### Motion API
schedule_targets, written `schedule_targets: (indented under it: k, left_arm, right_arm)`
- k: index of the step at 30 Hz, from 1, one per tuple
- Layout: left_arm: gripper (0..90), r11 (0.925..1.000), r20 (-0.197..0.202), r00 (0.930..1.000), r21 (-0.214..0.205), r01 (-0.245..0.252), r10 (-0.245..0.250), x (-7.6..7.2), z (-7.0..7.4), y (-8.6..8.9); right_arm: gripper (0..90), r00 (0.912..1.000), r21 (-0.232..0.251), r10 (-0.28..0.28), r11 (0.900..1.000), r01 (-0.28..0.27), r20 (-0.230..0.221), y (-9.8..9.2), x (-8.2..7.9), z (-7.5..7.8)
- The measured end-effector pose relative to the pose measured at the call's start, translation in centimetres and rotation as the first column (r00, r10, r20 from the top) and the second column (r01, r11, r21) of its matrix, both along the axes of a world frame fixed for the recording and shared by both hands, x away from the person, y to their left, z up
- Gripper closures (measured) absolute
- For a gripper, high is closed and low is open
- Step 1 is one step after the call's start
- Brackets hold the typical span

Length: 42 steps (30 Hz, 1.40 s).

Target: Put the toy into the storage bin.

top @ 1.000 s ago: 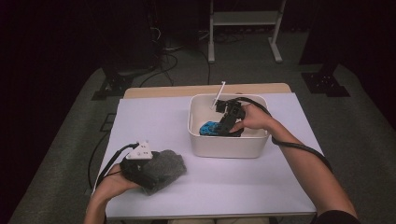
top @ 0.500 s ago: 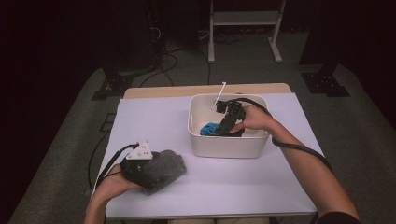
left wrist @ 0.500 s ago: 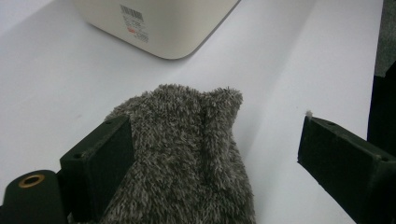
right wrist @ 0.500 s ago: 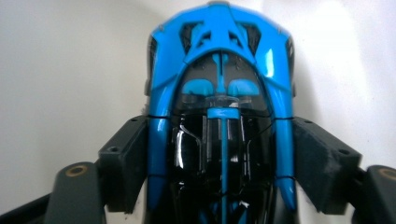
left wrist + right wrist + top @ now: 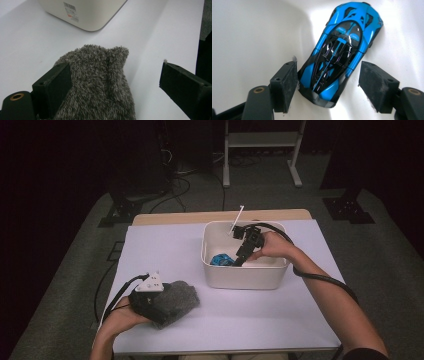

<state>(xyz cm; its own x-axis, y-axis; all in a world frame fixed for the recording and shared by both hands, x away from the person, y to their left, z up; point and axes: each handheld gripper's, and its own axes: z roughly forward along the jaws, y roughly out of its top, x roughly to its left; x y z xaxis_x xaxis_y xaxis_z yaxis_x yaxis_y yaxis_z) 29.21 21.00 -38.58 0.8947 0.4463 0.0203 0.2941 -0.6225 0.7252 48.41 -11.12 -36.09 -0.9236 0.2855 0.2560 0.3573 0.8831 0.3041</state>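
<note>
A blue and black toy car (image 5: 339, 52) lies on the floor of a white bin (image 5: 245, 281), and it is a blue patch (image 5: 220, 259) in the high view. My right gripper (image 5: 327, 75) reaches down into the bin with the car's rear end between its jaws. The jaws have just been closing; the left pad (image 5: 287, 82) is at the car's side and the right pad (image 5: 374, 82) stands a little off it. At the table's near left my left gripper (image 5: 115, 67) rests open over a grey fuzzy cloth (image 5: 105, 82), one jaw against the pile.
The bin (image 5: 82, 12) stands right of centre on the white table top (image 5: 165, 250), with a white stick (image 5: 237, 219) poking up at its far rim. Cables trail from both grippers. Dark floor, a stand and cables lie beyond the table's far edge.
</note>
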Motion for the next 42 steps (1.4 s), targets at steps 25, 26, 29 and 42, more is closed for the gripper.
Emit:
schedule_targets:
  k: [25,26,29,42]
  left_arm:
    - [10.1,0.9999,0.0,0.9999,-0.003,0.012,-0.012,-0.2,-0.1,-0.5]
    - [10.1,0.9999,0.0,0.9999,0.0,0.015,-0.015,-0.2,-0.1,-0.5]
    - [10.1,0.9999,0.001,0.9999,-0.001,0.013,-0.013,-0.1,-0.1,-0.5]
    - [10.1,0.9999,0.005,0.9999,0.001,0.012,-0.012,-0.2,0.0,-0.6]
  right_arm:
    - [32.7,0.9982,0.151,-0.026,0.9884,0.018,0.054,-3.1,-2.1,4.8]
    - [32.7,0.9979,0.157,-0.028,0.9875,0.019,0.058,-3.3,-2.2,5.0]
    - [32.8,0.9974,0.177,-0.041,0.9838,0.029,0.06,-3.9,-2.4,5.6]
    - [32.9,0.993,0.225,-0.08,0.9727,0.059,0.087,-6.5,-3.6,7.5]
